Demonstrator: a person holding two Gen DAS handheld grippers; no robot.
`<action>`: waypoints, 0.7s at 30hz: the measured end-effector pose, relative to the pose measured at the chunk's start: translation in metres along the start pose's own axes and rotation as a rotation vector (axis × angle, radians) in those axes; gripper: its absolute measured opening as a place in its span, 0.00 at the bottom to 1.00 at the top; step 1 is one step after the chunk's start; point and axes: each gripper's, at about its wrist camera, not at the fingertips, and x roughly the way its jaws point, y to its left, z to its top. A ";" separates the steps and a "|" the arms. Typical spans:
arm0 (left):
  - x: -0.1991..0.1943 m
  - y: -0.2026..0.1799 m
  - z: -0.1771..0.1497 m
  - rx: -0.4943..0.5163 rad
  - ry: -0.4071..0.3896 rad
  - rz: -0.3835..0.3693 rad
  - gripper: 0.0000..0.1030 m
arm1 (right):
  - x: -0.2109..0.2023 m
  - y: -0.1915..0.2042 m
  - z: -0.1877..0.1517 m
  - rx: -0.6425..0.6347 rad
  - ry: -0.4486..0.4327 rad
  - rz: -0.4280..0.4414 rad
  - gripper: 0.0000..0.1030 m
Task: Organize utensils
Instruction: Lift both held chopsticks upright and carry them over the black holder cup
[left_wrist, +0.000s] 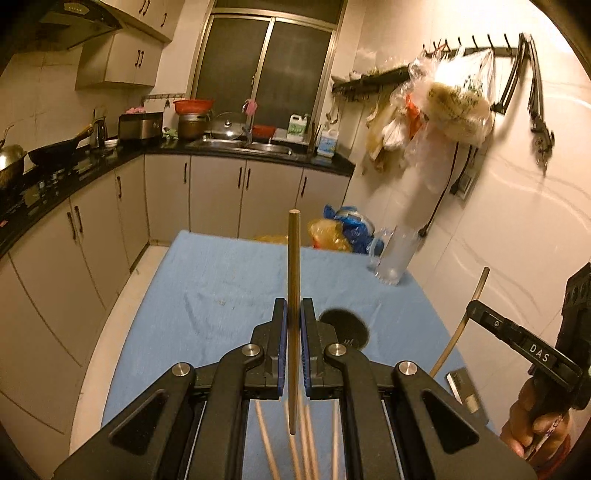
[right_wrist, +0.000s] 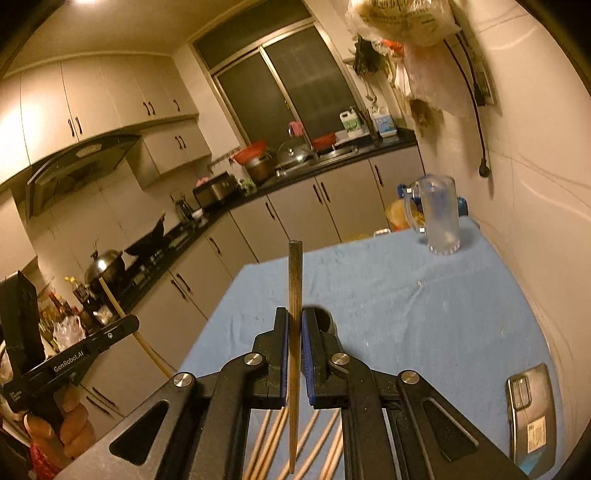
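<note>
Two chopsticks are up off the surface (left_wrist: 207, 280), one pinched in each tool: left tool (left_wrist: 294, 314) clamps a pale round chopstick (left_wrist: 293, 266), right tool (right_wrist: 294, 325) a darker squarish one (right_wrist: 294, 280). Both stand nearly upright between the pads, gripped mid-length, so they could pivot or slip if a hand swings fast. The mug (right_wrist: 439, 218) sits far ahead and right of the tools; a tilted stick could miss the rim or tip it. More chopsticks (right_wrist: 314, 435) lie below.
</note>
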 end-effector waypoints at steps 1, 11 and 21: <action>0.000 -0.002 0.006 -0.003 -0.006 -0.009 0.06 | -0.001 0.000 0.005 0.004 -0.011 0.001 0.07; 0.022 -0.017 0.071 -0.046 -0.076 -0.073 0.06 | 0.002 0.008 0.069 0.048 -0.167 -0.015 0.07; 0.089 -0.022 0.070 -0.092 -0.014 -0.099 0.06 | 0.069 -0.005 0.087 0.066 -0.158 -0.090 0.07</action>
